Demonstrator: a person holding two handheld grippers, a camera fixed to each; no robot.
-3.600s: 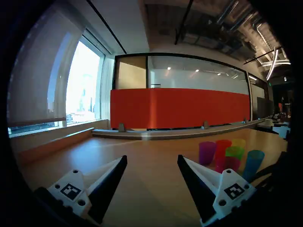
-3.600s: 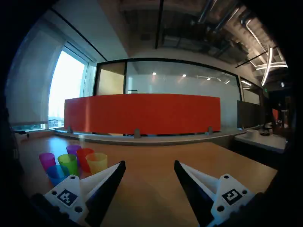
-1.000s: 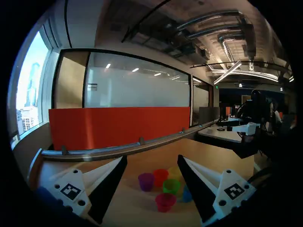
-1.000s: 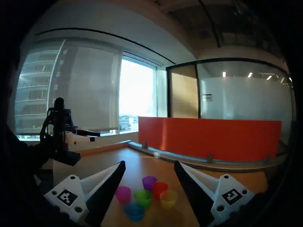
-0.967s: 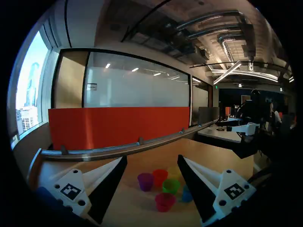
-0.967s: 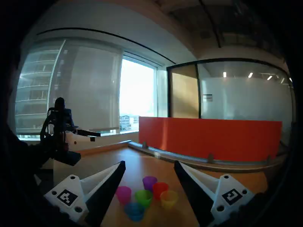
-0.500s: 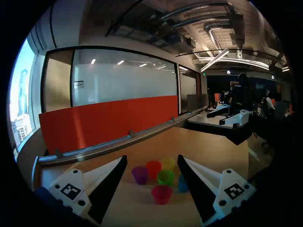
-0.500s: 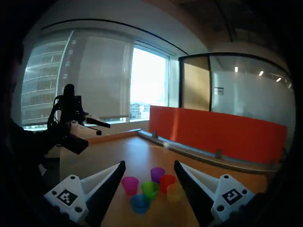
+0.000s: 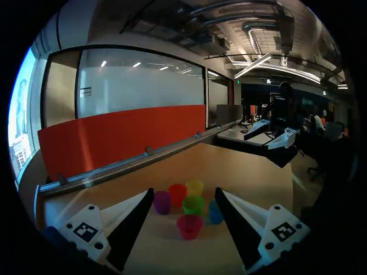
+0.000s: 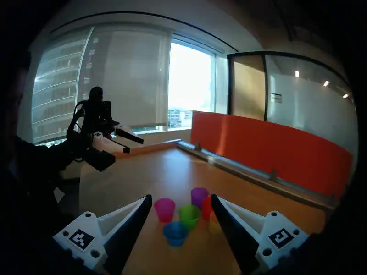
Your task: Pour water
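On the wooden counter (image 9: 257,174), six coloured cups (image 9: 186,201) stand in a tight cluster, seen between the spread fingers of the left gripper (image 9: 182,190), which pinch nothing. Cluster layout, left gripper view: pink cup (image 9: 189,226) at 6 o'clock, green cup (image 9: 193,205) at centre, purple cup (image 9: 161,202) at 9 o'clock, red cup (image 9: 177,195) at 11 o'clock, yellow cup (image 9: 194,187) at 12 o'clock, blue cup (image 9: 214,212) at 3 o'clock. Right gripper (image 10: 180,197): fingers likewise spread and empty, with the cluster between them and the blue cup nearest. An orange partition (image 9: 119,133) lines the counter's far edge. In the right gripper view, the left gripper appears at 10 o'clock, held above the counter.
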